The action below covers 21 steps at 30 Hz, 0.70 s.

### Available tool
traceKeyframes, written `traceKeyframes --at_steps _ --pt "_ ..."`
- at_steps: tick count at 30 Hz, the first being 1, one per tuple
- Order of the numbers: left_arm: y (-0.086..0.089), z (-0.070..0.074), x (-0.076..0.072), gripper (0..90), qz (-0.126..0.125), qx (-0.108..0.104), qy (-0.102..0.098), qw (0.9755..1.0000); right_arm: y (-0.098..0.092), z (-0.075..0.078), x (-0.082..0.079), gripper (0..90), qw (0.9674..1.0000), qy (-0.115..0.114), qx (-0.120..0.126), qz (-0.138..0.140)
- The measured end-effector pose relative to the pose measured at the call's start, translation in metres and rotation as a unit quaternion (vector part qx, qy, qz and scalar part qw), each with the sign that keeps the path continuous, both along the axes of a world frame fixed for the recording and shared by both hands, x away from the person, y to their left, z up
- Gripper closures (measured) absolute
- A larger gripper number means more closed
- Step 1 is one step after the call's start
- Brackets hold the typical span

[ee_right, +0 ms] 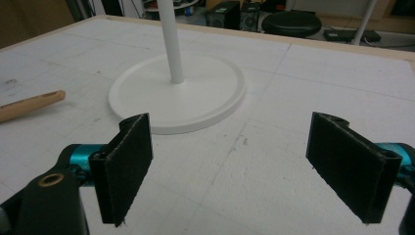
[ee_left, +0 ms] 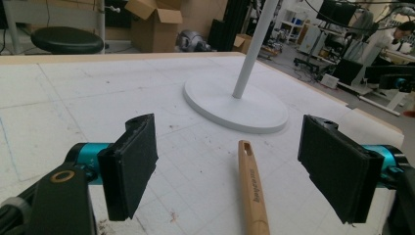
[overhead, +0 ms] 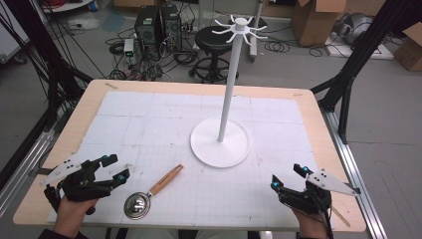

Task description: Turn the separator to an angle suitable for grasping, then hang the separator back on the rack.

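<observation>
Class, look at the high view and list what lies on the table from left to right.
Left gripper → ladle → stand → right gripper.

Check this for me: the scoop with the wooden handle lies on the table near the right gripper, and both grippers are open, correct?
Not quite. The scoop lies near the left gripper, not the right gripper, as the high view shows. The rest holds: it lies on the table, and both grippers are open.
</observation>
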<state>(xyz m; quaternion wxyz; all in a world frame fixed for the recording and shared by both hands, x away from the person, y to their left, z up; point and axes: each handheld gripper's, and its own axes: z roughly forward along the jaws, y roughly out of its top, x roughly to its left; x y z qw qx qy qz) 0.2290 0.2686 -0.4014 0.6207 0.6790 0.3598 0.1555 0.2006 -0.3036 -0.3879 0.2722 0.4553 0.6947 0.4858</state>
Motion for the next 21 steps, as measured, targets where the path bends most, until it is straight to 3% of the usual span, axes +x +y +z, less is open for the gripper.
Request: traceKeyframes --at_steps 7,12,18,21 --pt "-0.005 0.0 0.001 22.2 -0.001 0.011 -0.003 0.9999 0.001 0.001 -0.005 15.9 0.9997 -0.005 -0.024 -0.007" --pt "-0.007 -0.003 0.001 19.9 0.005 0.021 0.004 0.9998 -0.002 0.001 -0.005 15.8 0.9997 -0.011 -0.004 -0.023" --pt "-0.011 -0.003 0.003 17.3 -0.004 0.03 0.009 0.9995 -0.001 0.0 -0.003 15.9 0.9997 -0.007 -0.005 -0.022" --pt "-0.014 -0.003 0.003 17.4 -0.009 0.025 0.01 0.9996 0.0 0.001 -0.004 15.9 0.9996 -0.012 -0.005 -0.023"
